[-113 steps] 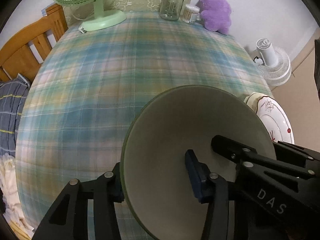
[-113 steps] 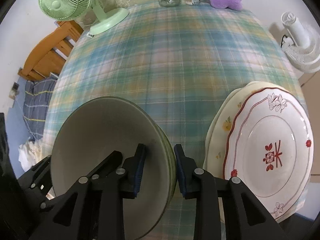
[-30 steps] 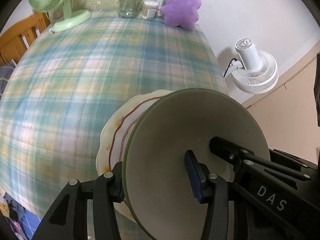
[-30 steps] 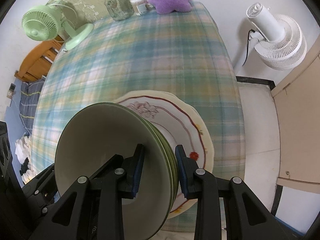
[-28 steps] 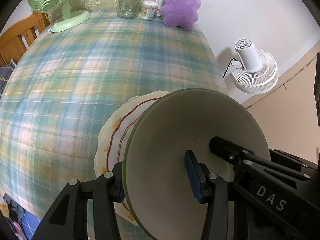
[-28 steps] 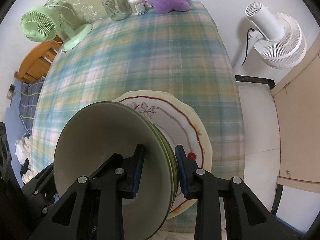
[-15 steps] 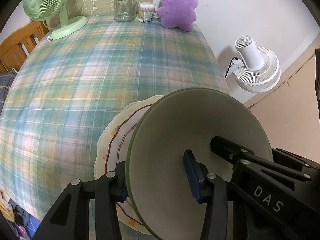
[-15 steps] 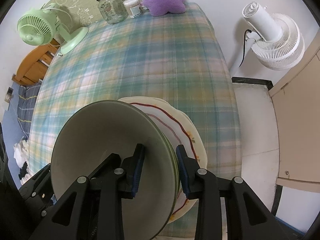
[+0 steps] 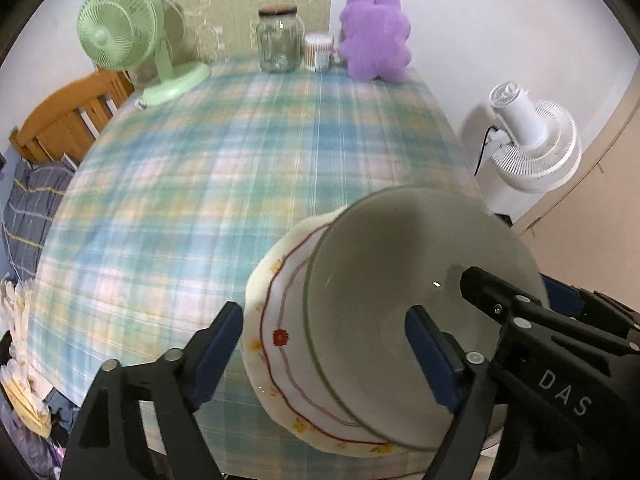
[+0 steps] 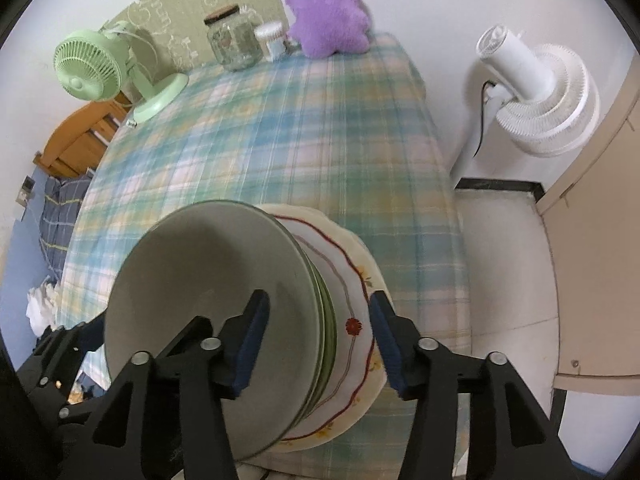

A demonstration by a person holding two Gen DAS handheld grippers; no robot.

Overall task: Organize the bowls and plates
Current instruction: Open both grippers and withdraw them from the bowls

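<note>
Bowls set on the plates at the table's near edge.
Both the left gripper (image 9: 324, 344) and right gripper (image 10: 318, 338) are opening, pads off the green bowls (image 10: 216, 300) stacked on the flowered plates (image 9: 280, 344); beyond, checked tablecloth (image 9: 224, 168), then a jar (image 9: 279, 40).

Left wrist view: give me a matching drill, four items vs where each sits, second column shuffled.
Items:
1. green bowl
2. green fan
3. purple plush
4. white fan

Places:
A. far right corner of the table
B. on the floor, right of the table
C. on the flowered plates, near edge
D. far left corner of the table

Pairs: 1-C, 2-D, 3-A, 4-B
</note>
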